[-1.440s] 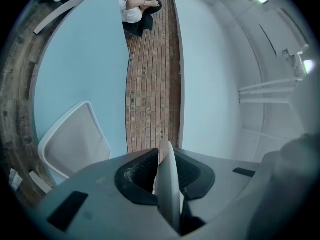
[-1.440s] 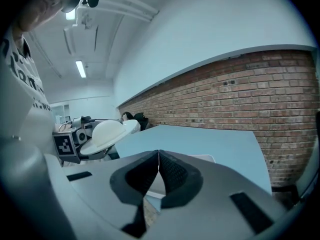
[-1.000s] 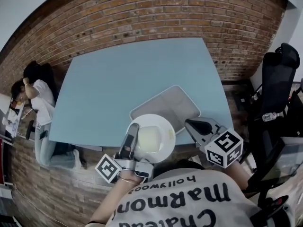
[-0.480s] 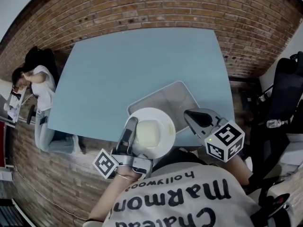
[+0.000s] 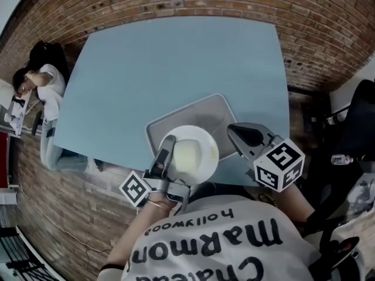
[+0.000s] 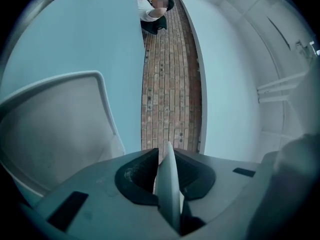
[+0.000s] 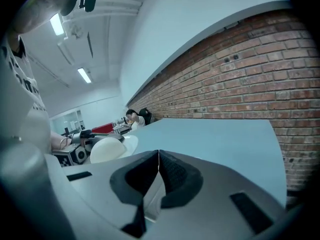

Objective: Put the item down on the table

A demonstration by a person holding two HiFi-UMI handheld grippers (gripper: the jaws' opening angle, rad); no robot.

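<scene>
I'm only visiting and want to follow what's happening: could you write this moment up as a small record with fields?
Held item: round white plate
Holder: left gripper, jaws clamped on the plate's rim
Right gripper: jaws together, beside the plate
Below plate: grey rectangular tray on the light blue table
Plate touching tray: cannot tell

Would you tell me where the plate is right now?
Head view, bottom centre: the plate is over the tray at the table's near edge, its rim clamped by the left gripper.
</scene>
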